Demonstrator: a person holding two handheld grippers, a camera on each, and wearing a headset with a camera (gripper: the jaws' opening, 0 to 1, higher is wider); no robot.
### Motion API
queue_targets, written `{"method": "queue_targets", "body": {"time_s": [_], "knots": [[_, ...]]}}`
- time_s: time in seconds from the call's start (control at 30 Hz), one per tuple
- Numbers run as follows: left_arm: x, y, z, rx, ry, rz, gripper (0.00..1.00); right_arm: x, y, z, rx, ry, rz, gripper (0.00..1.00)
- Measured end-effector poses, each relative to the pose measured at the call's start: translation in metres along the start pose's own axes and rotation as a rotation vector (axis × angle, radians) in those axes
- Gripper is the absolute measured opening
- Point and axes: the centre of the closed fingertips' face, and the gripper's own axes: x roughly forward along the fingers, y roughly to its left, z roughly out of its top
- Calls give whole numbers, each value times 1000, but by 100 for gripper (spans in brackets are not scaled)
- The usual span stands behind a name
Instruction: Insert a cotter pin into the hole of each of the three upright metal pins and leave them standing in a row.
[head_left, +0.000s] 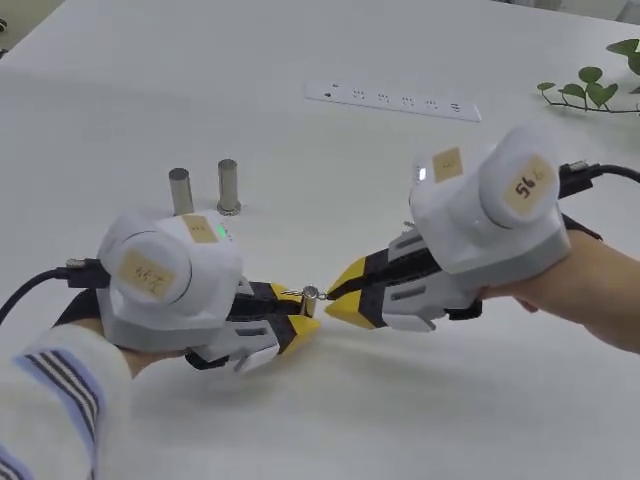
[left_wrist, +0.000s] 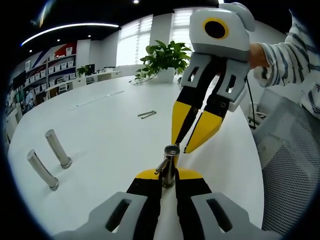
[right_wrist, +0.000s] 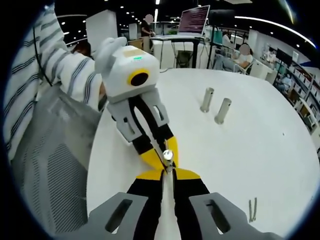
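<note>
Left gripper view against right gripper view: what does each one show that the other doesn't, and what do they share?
The left gripper view adds the right gripper facing the camera, the cotter pin sticking out of the held pin, a potted plant and wall shelves. The right gripper view adds the left gripper, a lit screen and people in the background. Both share the held metal pin, the two standing pins and spare cotter pins on the table.
</note>
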Motion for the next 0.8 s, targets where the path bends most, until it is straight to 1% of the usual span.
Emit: {"method": "queue_targets", "body": {"time_s": [0.07,0.17,0.2,0.3,0.33,0.37,0.43,0.47,0.67,0.73,0.8], "knots": [[0,0,0,2,-3,1,8,1,1,-1,15,-10,0,10],[-1,3,0,1,-6,15,12,2,-1,-3,29,-24,-15,14],[-2,4,-1,3,2,17,14,2,-2,-4,35,-29,-23,14],[-4,6,-4,9,8,22,22,3,-2,-5,52,-46,-19,15],[-6,7,-3,4,-8,22,25,4,-1,-5,56,-50,-18,15],[-7,6,-2,-20,-21,11,30,5,-1,-5,61,-55,-17,15],[-10,10,-3,-17,-33,25,39,6,-1,-5,73,-70,-18,16],[-12,11,-4,-4,-31,28,47,7,-1,-4,84,-80,-15,16],[-19,15,-9,-7,-17,36,83,13,2,-4,81,-89,-7,17],[-22,14,-10,-27,-19,32,89,16,2,-4,83,-95,-6,18],[-24,13,-10,-26,-21,30,95,18,3,-4,85,-98,-5,18]]}}
